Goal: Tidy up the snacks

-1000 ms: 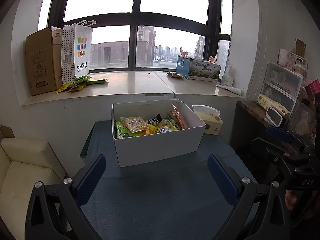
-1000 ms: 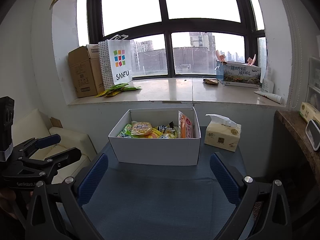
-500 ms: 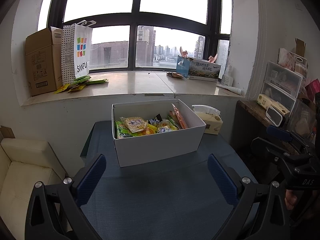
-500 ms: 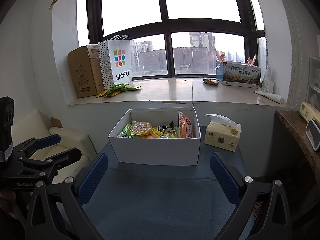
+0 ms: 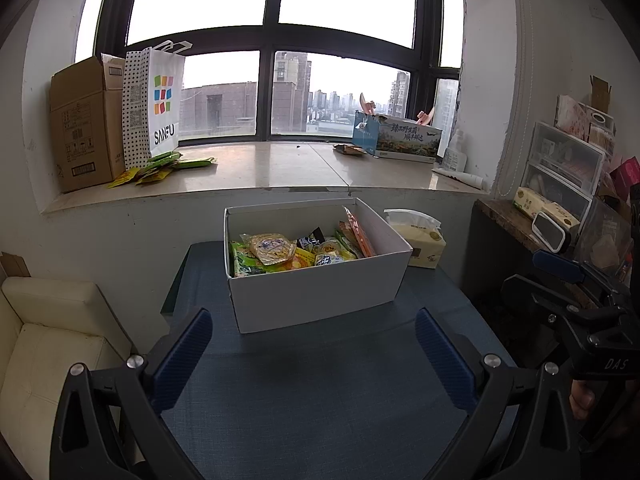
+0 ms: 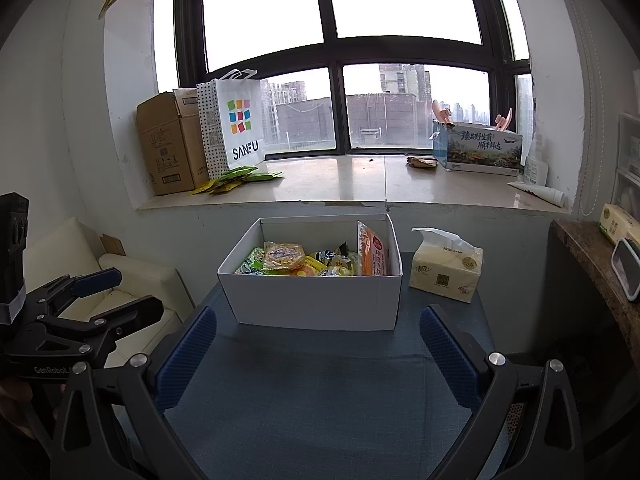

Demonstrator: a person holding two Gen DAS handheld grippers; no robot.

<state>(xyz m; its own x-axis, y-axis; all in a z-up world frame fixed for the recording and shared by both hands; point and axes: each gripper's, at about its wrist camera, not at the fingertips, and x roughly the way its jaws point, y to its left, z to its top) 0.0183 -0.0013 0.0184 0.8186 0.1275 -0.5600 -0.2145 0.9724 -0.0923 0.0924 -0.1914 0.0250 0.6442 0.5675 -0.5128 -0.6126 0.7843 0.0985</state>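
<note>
Left wrist view: snacks (image 5: 296,250) sit mid-frame in the white box (image 5: 320,292); both the left gripper (image 5: 314,354) and right gripper (image 6: 318,354) are spread wide, empty. Could be start or finish.

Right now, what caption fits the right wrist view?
Open right gripper faces a white box of snacks on a blue table.

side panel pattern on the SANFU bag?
Black dots on white, on the white SANFU paper bag; left wrist view shows it best.

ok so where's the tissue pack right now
The tissue pack sits on the blue table, just right of the white snack box in both wrist views, below the windowsill.
</note>
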